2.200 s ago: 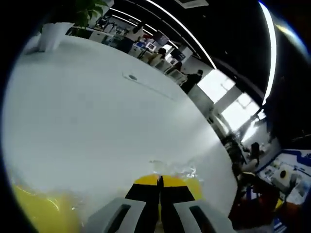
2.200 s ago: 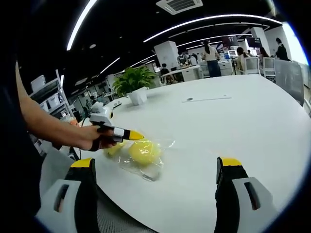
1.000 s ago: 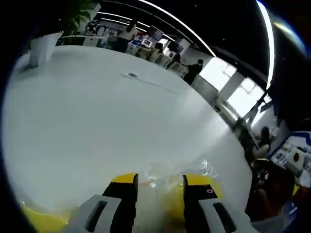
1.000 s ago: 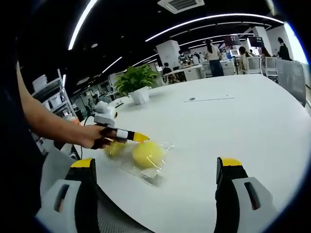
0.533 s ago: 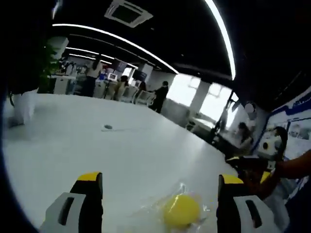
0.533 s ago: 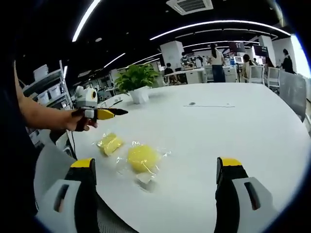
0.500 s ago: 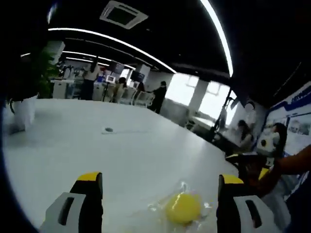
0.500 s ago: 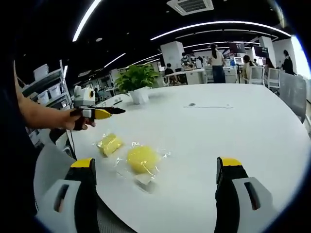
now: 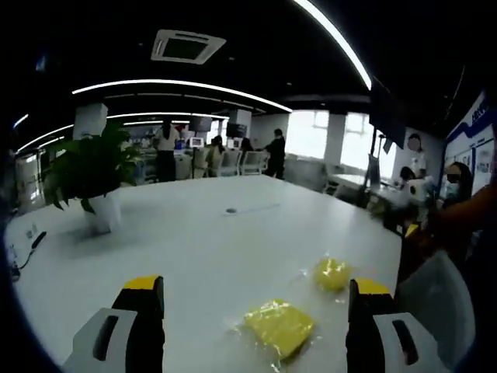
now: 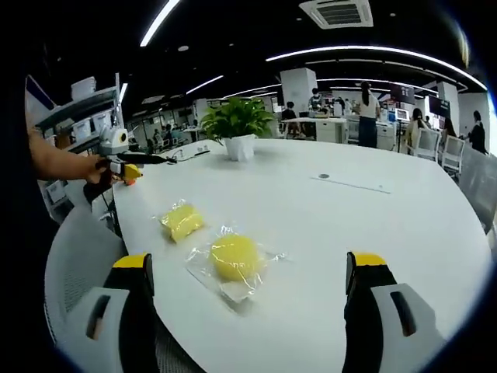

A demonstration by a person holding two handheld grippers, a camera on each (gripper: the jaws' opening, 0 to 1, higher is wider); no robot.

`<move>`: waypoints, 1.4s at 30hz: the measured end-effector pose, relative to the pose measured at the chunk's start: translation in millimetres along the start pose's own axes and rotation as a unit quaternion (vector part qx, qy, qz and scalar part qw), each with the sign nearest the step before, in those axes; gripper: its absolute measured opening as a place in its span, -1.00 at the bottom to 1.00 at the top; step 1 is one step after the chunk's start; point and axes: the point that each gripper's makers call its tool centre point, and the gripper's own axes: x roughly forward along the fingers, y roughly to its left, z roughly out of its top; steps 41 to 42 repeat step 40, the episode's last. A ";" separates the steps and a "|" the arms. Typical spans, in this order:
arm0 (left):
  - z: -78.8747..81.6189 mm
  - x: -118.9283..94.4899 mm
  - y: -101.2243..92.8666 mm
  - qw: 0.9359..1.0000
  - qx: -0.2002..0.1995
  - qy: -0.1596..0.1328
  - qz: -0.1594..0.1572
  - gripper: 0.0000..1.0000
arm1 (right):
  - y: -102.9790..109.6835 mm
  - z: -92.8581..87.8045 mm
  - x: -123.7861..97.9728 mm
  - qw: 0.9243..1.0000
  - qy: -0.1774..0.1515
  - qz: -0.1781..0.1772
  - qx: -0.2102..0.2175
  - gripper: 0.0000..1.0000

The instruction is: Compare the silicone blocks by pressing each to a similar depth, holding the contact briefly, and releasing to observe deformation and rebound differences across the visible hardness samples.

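Both samples lie on the white surface (image 10: 373, 233), each in a clear wrapper. Right gripper view: the right tongs (image 10: 247, 299) stand released, jaws wide apart, nothing between them; the round yellow block (image 10: 234, 257) lies just ahead, between the jaw lines, with the squarer yellow block (image 10: 180, 221) beyond it toward the left jaw, near but apart. Left gripper view: the left tongs (image 9: 255, 318) are likewise released and empty; here the squarer block (image 9: 279, 326) sits close ahead between the jaws, and the round one (image 9: 333, 273) lies further off toward the right jaw. Judgement: the blocks look light and soft, likely to dent under a jaw tip and spring back; the film wrappers look slippery and may skid on the surface, so press straight down on the middle of each top face, not near an edge. The right gripper view shows the left tongs held in a hand (image 10: 99, 172) off the far left edge, well clear of the blocks. The left gripper view shows a potted plant (image 9: 92, 180) beyond its left jaw and a chair back (image 9: 439, 299) outside its right jaw.
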 end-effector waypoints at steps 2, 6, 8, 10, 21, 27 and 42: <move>-9.1 -10.9 1.1 1.000 -0.006 -0.002 0.006 1.00 | 3.7 -1.7 1.5 1.000 -0.002 0.004 -0.005 0.93; -26.7 -28.7 -0.1 1.000 -0.011 0.001 0.011 1.00 | 8.2 -6.8 0.6 1.000 -0.003 0.005 -0.003 0.93; -32.2 -34.5 -1.6 1.000 -0.025 0.005 0.008 1.00 | 7.6 -9.8 -0.4 1.000 0.000 -0.002 0.000 0.93; -36.3 -40.1 3.9 1.000 -0.014 0.004 0.019 1.00 | 6.6 -12.4 -2.0 1.000 0.006 -0.009 0.003 0.93; -26.5 -53.3 10.1 0.998 -0.048 -0.008 0.032 1.00 | 4.7 -19.3 -12.4 0.999 0.022 -0.036 0.023 0.93; -22.0 -49.3 4.4 0.998 -0.047 -0.013 0.025 1.00 | 6.8 -15.9 -21.6 0.999 0.006 -0.046 0.025 0.93; -22.0 -51.1 5.9 0.998 -0.056 -0.018 0.032 1.00 | 6.9 -15.9 -22.2 0.998 0.009 -0.044 0.031 0.93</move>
